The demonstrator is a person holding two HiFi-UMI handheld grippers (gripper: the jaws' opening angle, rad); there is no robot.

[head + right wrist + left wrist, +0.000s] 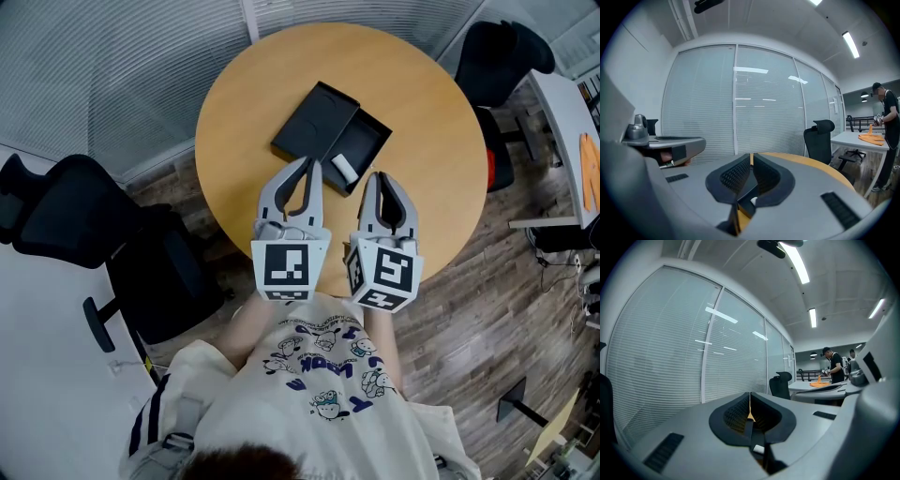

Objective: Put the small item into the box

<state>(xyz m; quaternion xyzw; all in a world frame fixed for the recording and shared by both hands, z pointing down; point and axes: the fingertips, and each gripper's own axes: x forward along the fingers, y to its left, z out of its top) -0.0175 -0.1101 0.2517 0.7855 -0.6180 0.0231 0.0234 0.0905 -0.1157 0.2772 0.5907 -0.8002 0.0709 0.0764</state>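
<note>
Chairs (66, 211) flank the table (234, 122) where left gripper (307, 161) and right gripper (372, 175), fingers together and empty, point toward the box (372, 134).

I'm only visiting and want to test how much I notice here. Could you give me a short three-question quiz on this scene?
1. True or false: the small white item lies inside the black box.
2. Which one holds something? A) left gripper B) right gripper C) neither
3. Fill in: the top of the wooden table is ___ in shape.
Key: 1 true. 2 C, both have their jaws shut with nothing between them. 3 round.
</note>
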